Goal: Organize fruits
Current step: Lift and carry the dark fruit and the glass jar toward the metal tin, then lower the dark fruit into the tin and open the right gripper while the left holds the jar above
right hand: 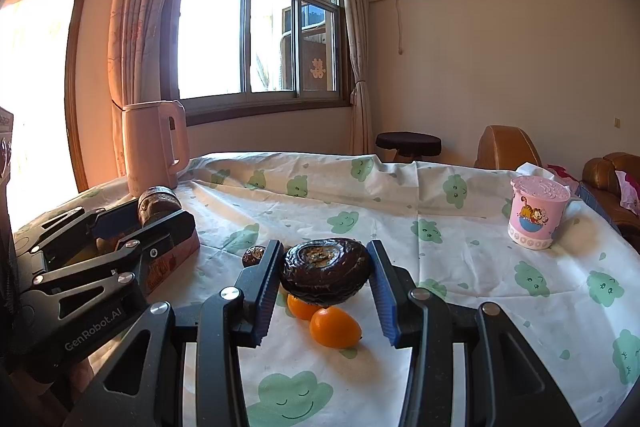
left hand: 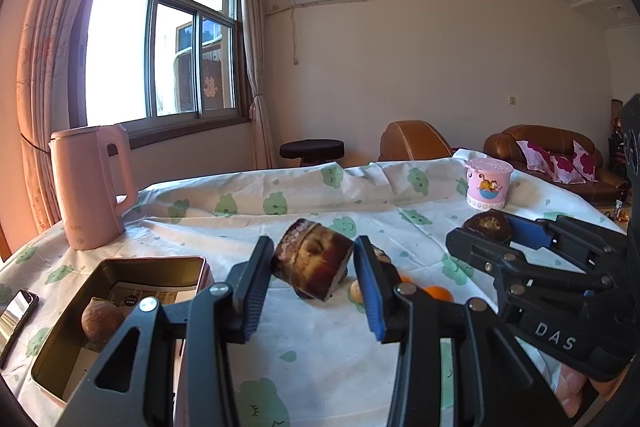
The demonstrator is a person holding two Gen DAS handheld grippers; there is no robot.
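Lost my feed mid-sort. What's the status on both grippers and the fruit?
Left gripper shut on dark fruit piece, lifted. Right gripper shut on round dark fruit. Tin holds one brown fruit; oranges on cloth.

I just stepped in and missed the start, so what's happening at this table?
A person is sorting fruit with two handheld grippers. The left gripper holds a dark cut piece above the cloth, near the metal tin, where one brown round fruit already lies. The right gripper grips another dark piece above two small orange fruits on the tablecloth.
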